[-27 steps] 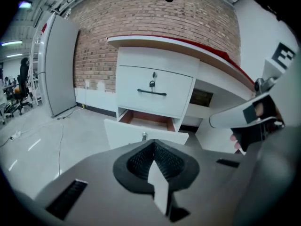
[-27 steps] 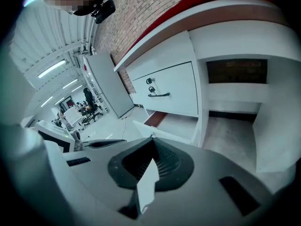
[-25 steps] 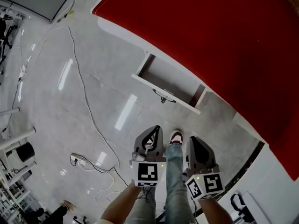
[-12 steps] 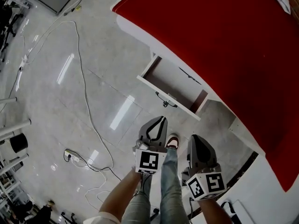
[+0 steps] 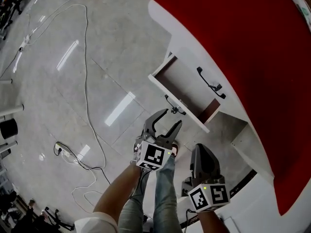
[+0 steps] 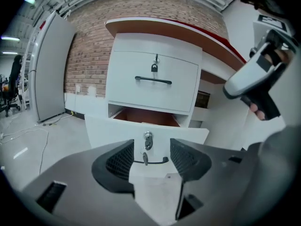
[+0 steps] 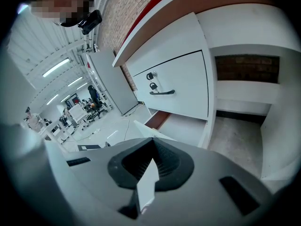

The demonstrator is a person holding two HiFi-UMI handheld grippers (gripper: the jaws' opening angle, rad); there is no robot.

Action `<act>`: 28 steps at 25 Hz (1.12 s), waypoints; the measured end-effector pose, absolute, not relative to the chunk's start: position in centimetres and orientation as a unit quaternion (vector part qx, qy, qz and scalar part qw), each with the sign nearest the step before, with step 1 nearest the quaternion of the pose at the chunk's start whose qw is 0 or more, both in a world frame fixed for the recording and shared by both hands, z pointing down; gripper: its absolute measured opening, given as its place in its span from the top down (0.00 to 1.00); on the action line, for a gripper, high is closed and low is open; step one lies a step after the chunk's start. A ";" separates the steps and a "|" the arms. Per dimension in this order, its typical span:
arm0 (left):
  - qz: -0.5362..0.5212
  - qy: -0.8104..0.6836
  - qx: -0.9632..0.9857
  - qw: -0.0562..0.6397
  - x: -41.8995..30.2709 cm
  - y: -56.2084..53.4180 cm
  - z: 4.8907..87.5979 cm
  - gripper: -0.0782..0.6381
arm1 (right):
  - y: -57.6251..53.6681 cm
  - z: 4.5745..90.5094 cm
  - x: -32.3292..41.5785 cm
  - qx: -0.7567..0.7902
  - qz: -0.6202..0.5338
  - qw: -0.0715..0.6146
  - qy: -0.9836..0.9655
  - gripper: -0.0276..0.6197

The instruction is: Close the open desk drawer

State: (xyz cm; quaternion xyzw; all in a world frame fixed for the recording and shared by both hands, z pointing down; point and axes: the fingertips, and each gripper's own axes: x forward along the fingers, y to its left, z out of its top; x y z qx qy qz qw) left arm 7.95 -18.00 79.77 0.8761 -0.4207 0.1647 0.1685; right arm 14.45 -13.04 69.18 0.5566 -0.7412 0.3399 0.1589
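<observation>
The white lower desk drawer [image 5: 187, 89] stands pulled out under the red-topped desk [image 5: 243, 42]. Its front panel [image 6: 141, 128] carries a lock with a key and a dark handle [image 6: 153, 162]. My left gripper [image 5: 166, 121] hangs just short of that front, its jaws opening with nothing held; the handle shows beyond the gap of the left gripper [image 6: 151, 150]. My right gripper [image 5: 200, 152] sits lower right, shut and empty, apart from the drawer. Past the shut right gripper [image 7: 151, 163] the open drawer [image 7: 157, 119] appears. The upper drawer [image 6: 153, 81] is closed.
Cables [image 5: 87, 101] and a power strip [image 5: 59, 148] lie on the glossy floor at left. The person's legs [image 5: 163, 198] are below the grippers. An open kneehole [image 7: 244, 121] lies right of the drawers. Chairs and people stand far off.
The left gripper's jaws have gone from shut to wide apart. It has come down and closer to the drawer front. The right gripper has shifted only a little.
</observation>
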 end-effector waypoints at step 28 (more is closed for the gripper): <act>0.165 -0.401 0.885 0.170 10.9 -22.6 82.3 0.57 | -13.0 71.4 14.4 0.535 0.367 0.177 -0.740 0.96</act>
